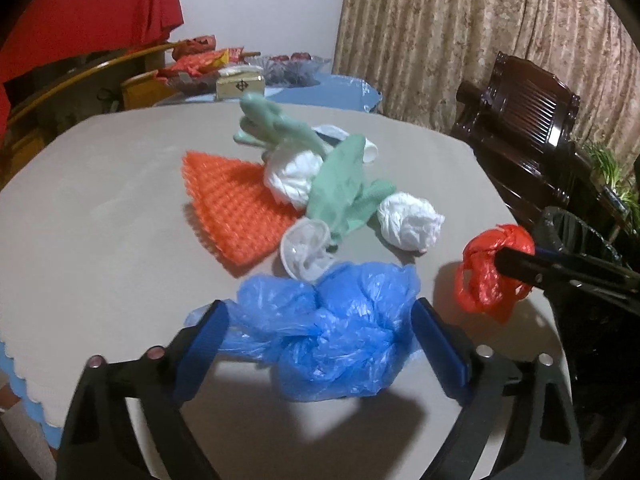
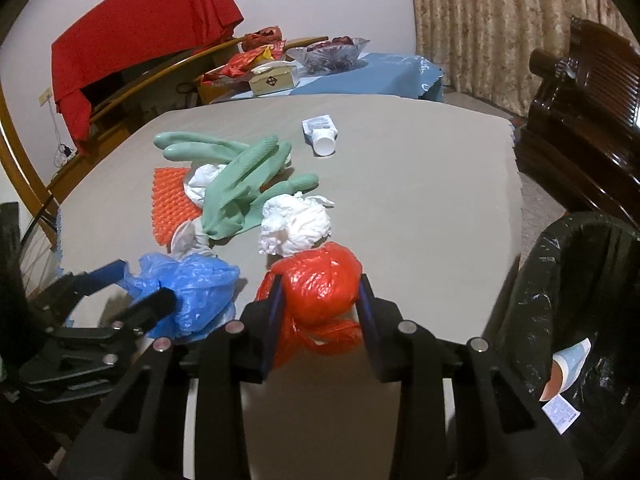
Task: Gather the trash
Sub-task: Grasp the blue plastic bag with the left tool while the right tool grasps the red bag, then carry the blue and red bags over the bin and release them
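So the left gripper [image 1: 320, 344] has its blue pads on either side of a crumpled blue plastic bag [image 1: 328, 328] near the front edge of the grey worktop [image 1: 100, 220], pressing into it from both sides. The right gripper [image 2: 320, 316] is clamped on a scrunched red plastic bag [image 2: 320, 296], just beside the blue one. Behind them sits the rest of the pile: green rubber gloves [image 2: 240, 176], white tissue wads [image 2: 296, 224] and an orange bumpy mat [image 2: 172, 204]. A small white bottle [image 2: 320, 134] lies on its side further back (label too blurry to read). The black-lined trash bin [image 2: 560, 280] stands just off the worktop's right edge, with a printed scrap inside, text unreadable.
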The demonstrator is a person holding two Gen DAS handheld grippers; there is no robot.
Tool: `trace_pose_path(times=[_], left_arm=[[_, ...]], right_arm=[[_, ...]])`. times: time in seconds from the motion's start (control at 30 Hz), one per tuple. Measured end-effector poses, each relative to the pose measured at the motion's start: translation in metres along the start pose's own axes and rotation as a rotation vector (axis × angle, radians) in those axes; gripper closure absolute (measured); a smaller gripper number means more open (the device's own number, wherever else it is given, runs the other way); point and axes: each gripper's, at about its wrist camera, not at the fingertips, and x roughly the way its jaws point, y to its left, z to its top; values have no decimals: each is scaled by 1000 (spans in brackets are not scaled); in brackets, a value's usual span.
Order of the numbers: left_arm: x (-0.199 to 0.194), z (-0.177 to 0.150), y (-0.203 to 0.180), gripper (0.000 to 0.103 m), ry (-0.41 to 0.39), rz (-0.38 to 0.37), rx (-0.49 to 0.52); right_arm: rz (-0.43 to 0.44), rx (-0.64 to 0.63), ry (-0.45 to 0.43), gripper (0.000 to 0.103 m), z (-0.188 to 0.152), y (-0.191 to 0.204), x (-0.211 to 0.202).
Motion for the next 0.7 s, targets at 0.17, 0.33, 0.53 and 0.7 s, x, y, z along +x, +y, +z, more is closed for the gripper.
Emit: trace_pose_path(times=[0.17, 0.33, 0.53, 0.7], left_arm=[[5, -7, -7, 54, 25, -67, -2], [-5, -5, -6, 79, 5, -90, -12], [-23, 2, -7, 91, -23, -115, -18], [-33, 8, -10, 94, -47, -125, -19]], right_arm=[[2, -12, -7, 69, -1, 1, -3], [12, -16, -24, 69, 3, 3, -12], [24, -15, -51, 69, 7, 5, -26], [27, -11, -71, 69, 10, 4, -38]])
